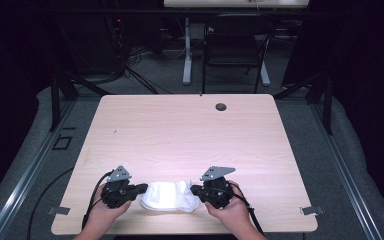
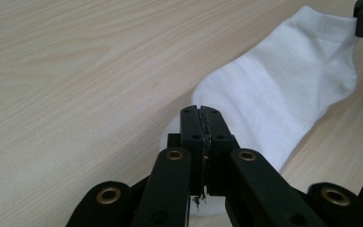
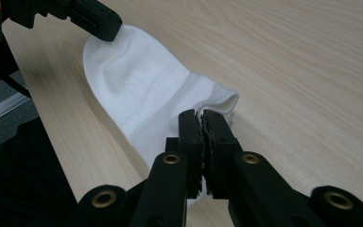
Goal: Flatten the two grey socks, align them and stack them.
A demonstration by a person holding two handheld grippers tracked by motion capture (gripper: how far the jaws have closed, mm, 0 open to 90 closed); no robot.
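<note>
Both claws, left claw (image 1: pixel 141 188) and right claw (image 1: pixel 196 190), pinch opposite sock (image 1: pixel 169 196) ends.

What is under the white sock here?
The white sock lies on the wooden table. Left gripper and right gripper pinch its ends. Whatever may sit beneath the fabric is covered.

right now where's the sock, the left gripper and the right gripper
sock (image 1: pixel 169 196), high view, middle of the white fabric
left gripper (image 1: pixel 146 188), high view, jaw tips at the sock's left end
right gripper (image 1: pixel 192 189), high view, jaw tips at the sock's right end
</note>
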